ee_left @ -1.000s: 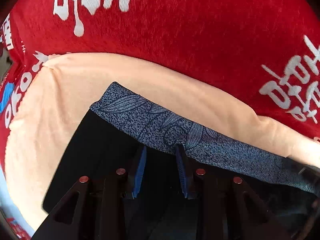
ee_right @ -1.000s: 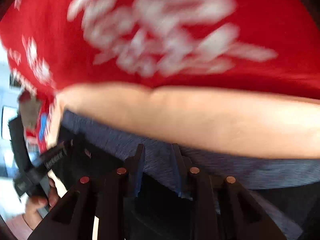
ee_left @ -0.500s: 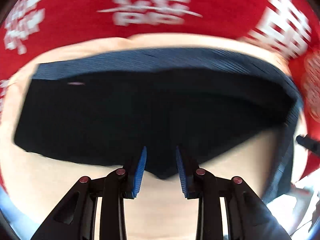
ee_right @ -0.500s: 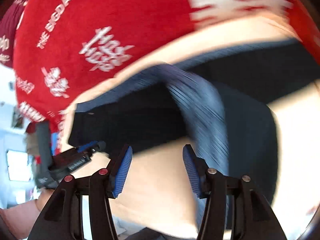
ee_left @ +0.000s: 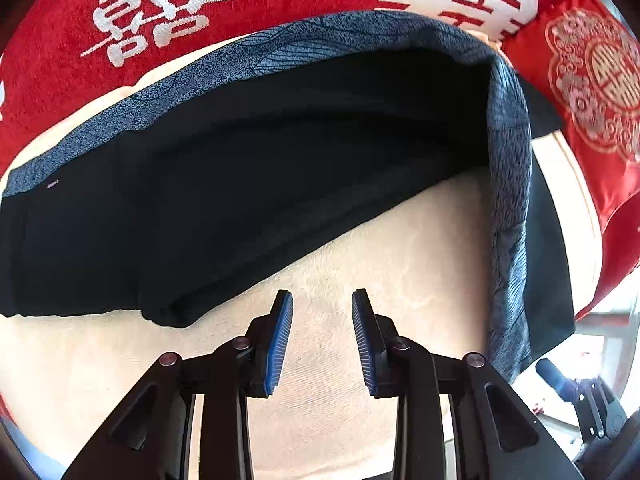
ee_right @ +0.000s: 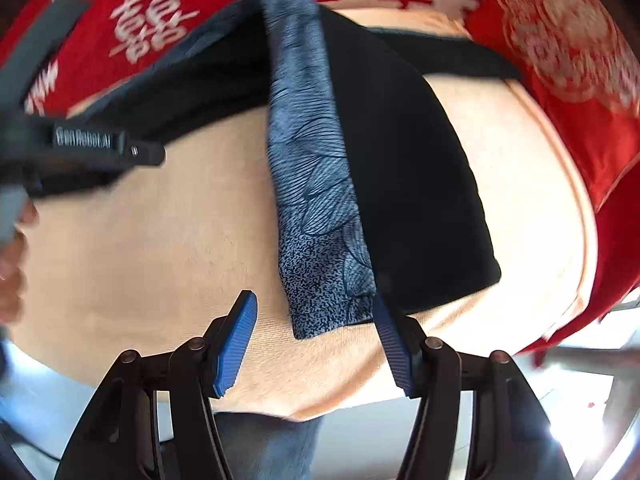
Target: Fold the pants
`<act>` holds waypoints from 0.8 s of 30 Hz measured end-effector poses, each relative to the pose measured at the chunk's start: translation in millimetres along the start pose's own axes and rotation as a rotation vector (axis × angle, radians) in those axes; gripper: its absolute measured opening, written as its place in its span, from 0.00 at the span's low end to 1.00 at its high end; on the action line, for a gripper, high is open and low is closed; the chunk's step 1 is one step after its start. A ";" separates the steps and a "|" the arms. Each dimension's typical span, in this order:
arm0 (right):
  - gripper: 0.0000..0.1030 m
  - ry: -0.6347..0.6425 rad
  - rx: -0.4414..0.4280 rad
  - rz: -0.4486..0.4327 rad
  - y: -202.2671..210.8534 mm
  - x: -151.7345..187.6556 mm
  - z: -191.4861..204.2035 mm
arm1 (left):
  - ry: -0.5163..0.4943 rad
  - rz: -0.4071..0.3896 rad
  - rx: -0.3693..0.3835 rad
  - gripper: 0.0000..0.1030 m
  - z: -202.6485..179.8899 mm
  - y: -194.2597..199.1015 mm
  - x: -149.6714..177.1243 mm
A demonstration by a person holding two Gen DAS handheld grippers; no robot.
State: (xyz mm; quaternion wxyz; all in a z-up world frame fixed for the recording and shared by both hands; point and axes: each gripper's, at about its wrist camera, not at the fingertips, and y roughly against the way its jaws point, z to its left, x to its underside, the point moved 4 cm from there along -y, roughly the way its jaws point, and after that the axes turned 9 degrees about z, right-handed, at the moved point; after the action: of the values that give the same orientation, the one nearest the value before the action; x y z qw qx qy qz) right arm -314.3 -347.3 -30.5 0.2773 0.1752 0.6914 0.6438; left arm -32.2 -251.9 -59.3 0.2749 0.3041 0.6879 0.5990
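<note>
Left side first: my left gripper (ee_left: 322, 336) hangs over bare peach blanket (ee_left: 360, 260), pads pulled in as narrow as they go, nothing pinched. Black pants (ee_left: 240, 184) lie just ahead of it, blue-grey patterned waistband (ee_left: 508, 200) bent round corner and running down right side. Red cover with white characters (ee_left: 152, 16) behind. Further right, my right gripper (ee_right: 316, 336) stands fairly wide, holding nothing, waistband end (ee_right: 320, 292) right at its right pad. Person's hand (ee_right: 12, 256) at left edge.

Bright daylight glares at the lower right corners; fisheye bending darkens edges, and the right wrist view is motion-blurred.
</note>
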 end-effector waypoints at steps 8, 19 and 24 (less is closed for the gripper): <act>0.11 0.052 0.006 -0.006 -3.5 -21.6 -14.7 | 0.048 -0.041 -0.017 0.32 13.7 6.5 -0.3; 0.07 0.000 -0.106 -0.144 75.1 -183.0 -151.8 | 0.185 -0.057 -0.042 0.32 7.6 19.8 -43.8; 0.07 -0.028 -0.130 -0.112 47.8 -275.9 -205.0 | 0.243 -0.038 -0.104 0.32 9.0 8.0 -69.5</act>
State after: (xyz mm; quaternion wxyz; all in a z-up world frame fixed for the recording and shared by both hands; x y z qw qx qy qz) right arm -228.1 -670.0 63.8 0.3331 0.1269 0.6529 0.6683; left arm 21.4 -297.2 -51.6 0.2163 0.2016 0.6899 0.6608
